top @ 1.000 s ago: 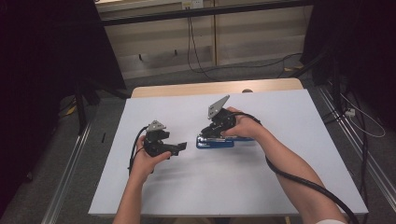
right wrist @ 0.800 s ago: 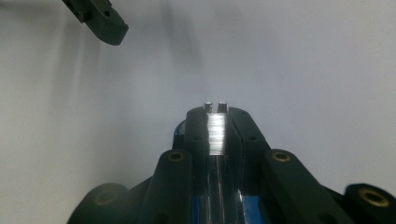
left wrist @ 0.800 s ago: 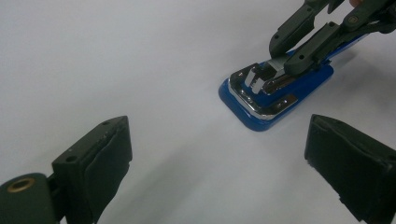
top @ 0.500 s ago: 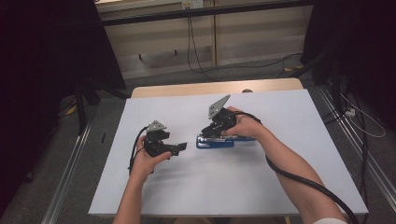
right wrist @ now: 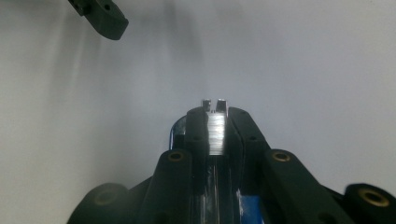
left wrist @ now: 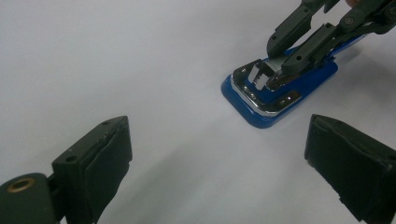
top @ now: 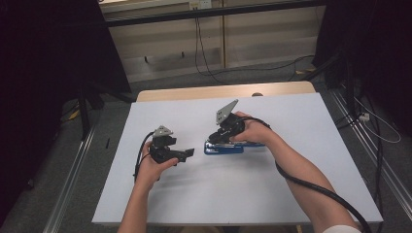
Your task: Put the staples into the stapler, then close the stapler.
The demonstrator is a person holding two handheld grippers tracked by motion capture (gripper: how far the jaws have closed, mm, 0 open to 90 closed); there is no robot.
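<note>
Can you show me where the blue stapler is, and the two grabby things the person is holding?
blue stapler (left wrist: pixel 280 100): left gripper view, on its blue base near the front.
right gripper (right wrist: pixel 215 122): right gripper view, between the fingertips closed on the stapler's metal top.
left gripper (top: pixel 188 153): high view, between its open fingertips.

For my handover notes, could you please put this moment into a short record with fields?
Surface: white table top
Work item: blue stapler, lying flat on the table
Right gripper: jaws closed from both sides on the stapler's metal upper arm
Left gripper: jaws open and empty, pointing toward the stapler's front end, apart from it
Contact: none between the left gripper and the stapler
</note>
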